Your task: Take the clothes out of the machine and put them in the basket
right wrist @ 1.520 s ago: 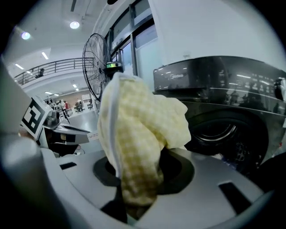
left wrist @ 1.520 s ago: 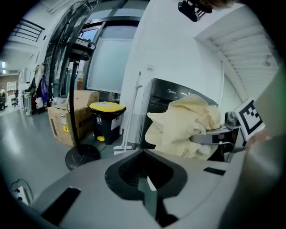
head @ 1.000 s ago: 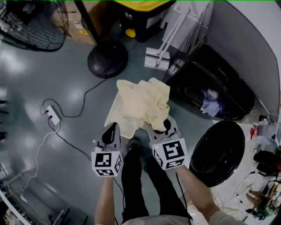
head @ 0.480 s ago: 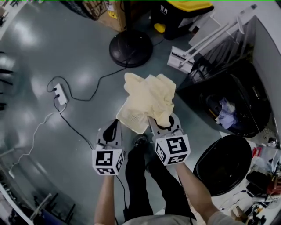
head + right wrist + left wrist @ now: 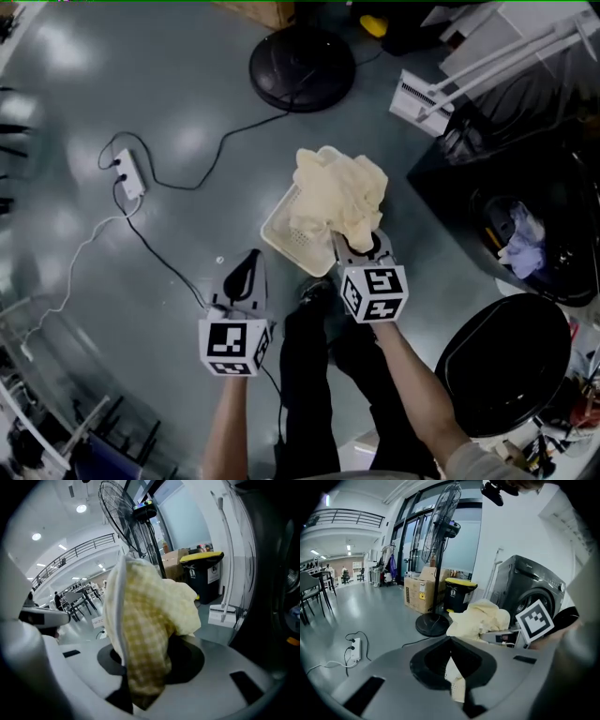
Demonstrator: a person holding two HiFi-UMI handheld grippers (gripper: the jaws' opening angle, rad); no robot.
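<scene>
Yellow checked cloth [image 5: 342,192] is bunched up and covers the far right part of the cream perforated basket [image 5: 279,234]. The cloth's own bulk blocks the underside, so can't tell whether it touches the basket or hangs just above it. Only the basket's near left corner and rim are visible.

Right gripper [image 5: 361,246] fingertips are buried under the fabric in the head view. In the right gripper view the fingers [image 5: 225,667] are clamped on the cloth. It comes up out of the gap between them, folds over towards the camera and hides the tips there too.

Left gripper [image 5: 254,256] sits just beside the basket's near left corner. Its fingers [image 5: 393,663] are together at the tips, with nothing gripped. A pale perforated sliver shows through the slit lower down. It looks like basket wall beyond the fingers, but contact can't be made out.

The basket sits on the grey floor [image 5: 141,75], near the person's shoe [image 5: 314,291].

The dark washing machine [image 5: 450,202] is to the right, cut off by the frame edge. The drum is mostly black, with a bluish garment [image 5: 520,251] inside, shape unclear. The round black door [image 5: 506,352] hangs open nearer the person.

A fan base [image 5: 302,67] and power strip [image 5: 127,173] are well apart from the basket.
</scene>
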